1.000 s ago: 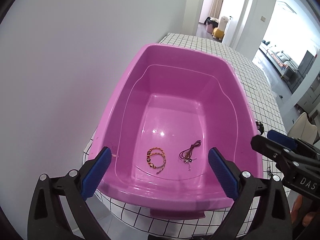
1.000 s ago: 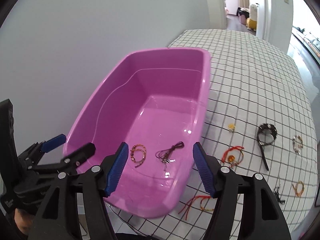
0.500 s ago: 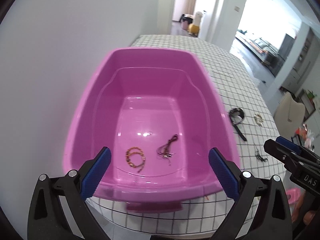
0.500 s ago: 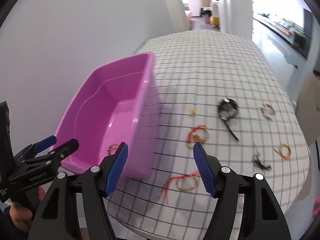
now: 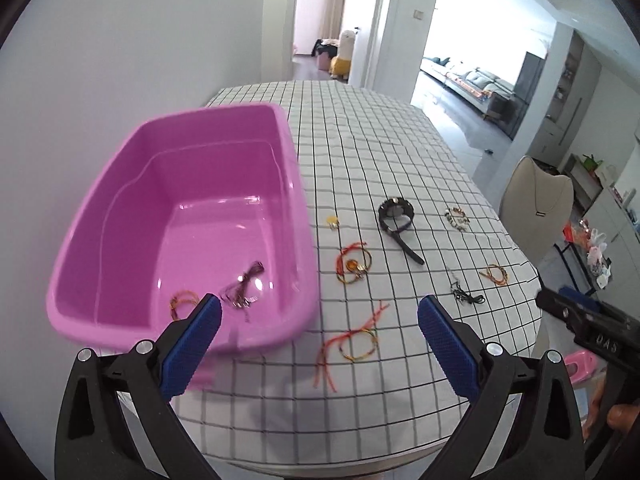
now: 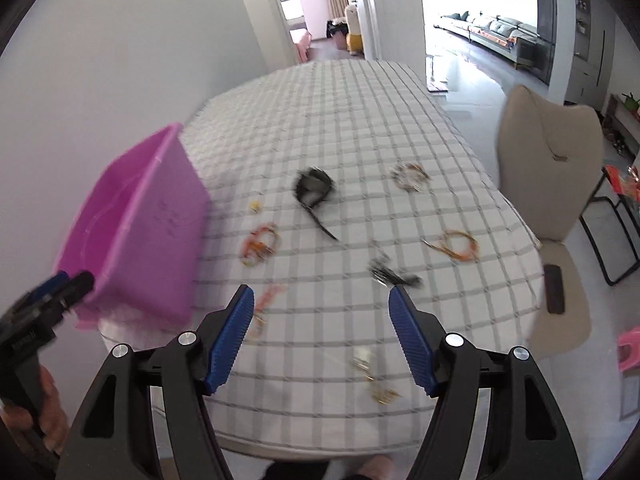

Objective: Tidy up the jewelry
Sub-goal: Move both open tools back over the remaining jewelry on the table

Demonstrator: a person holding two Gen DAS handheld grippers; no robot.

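Beside the glossy pink plastic tub (image 5: 120,240), both black blue-padded grippers, left (image 5: 320,320) and right (image 6: 322,316), gape empty above scattered bracelets.

White walls (image 5: 160,40), beige chair (image 6: 552,160) — bright lounge

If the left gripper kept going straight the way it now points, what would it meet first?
Probably the red-and-yellow cord bracelet on the checked tablecloth: it lies between the open left gripper fingers, just right of the pink tub. Depth is unclear, so it may meet bare cloth nearby.
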